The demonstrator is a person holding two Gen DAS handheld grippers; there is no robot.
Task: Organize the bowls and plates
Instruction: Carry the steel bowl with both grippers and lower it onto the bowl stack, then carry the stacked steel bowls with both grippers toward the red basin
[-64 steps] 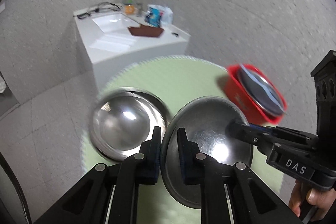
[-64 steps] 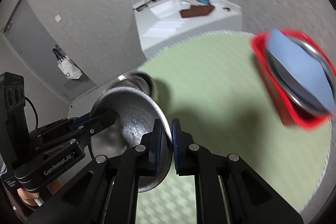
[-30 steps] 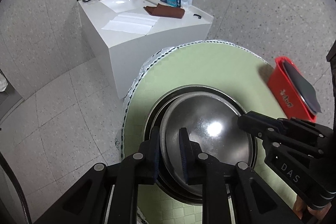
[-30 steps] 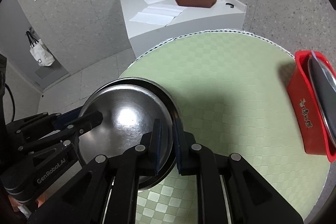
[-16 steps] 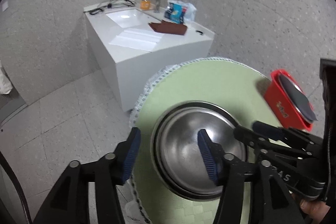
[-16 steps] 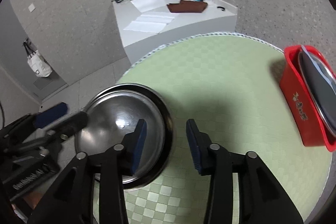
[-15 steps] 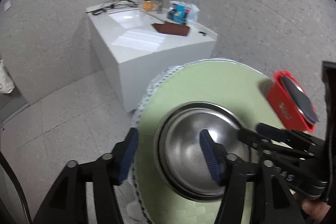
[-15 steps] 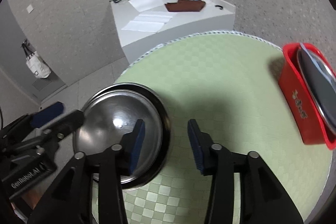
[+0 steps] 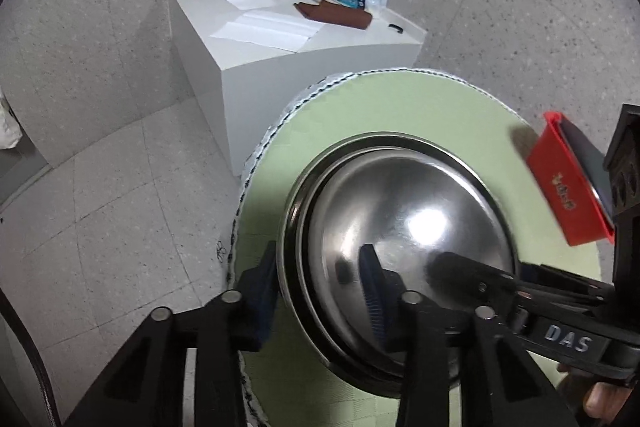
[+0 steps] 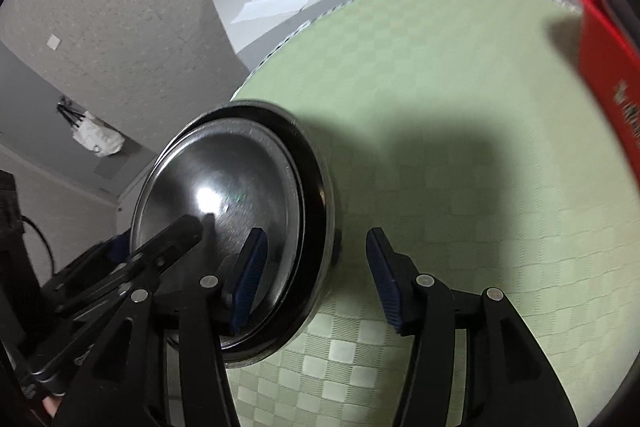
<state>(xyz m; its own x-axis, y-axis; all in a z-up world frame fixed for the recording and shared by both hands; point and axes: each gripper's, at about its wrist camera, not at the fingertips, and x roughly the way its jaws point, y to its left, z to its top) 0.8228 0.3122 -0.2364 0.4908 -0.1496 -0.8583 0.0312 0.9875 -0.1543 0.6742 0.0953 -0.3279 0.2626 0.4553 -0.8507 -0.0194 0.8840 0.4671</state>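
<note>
Presently two nested steel bowls (image 9: 408, 223) sit on the round table's green checked cloth (image 9: 400, 107), near its edge at about 8 o'clock in the right wrist view. Left gripper (image 9: 320, 287): fingers apart, straddling the bowls' near rim, gripping nothing. Right gripper (image 10: 316, 271): fingers apart, one over the inner bowl, one over the cloth. Red basket (image 9: 564, 187) stands at 3 o'clock, holding what appears to be a dark plate (image 9: 588, 163); blur limits certainty.
</note>
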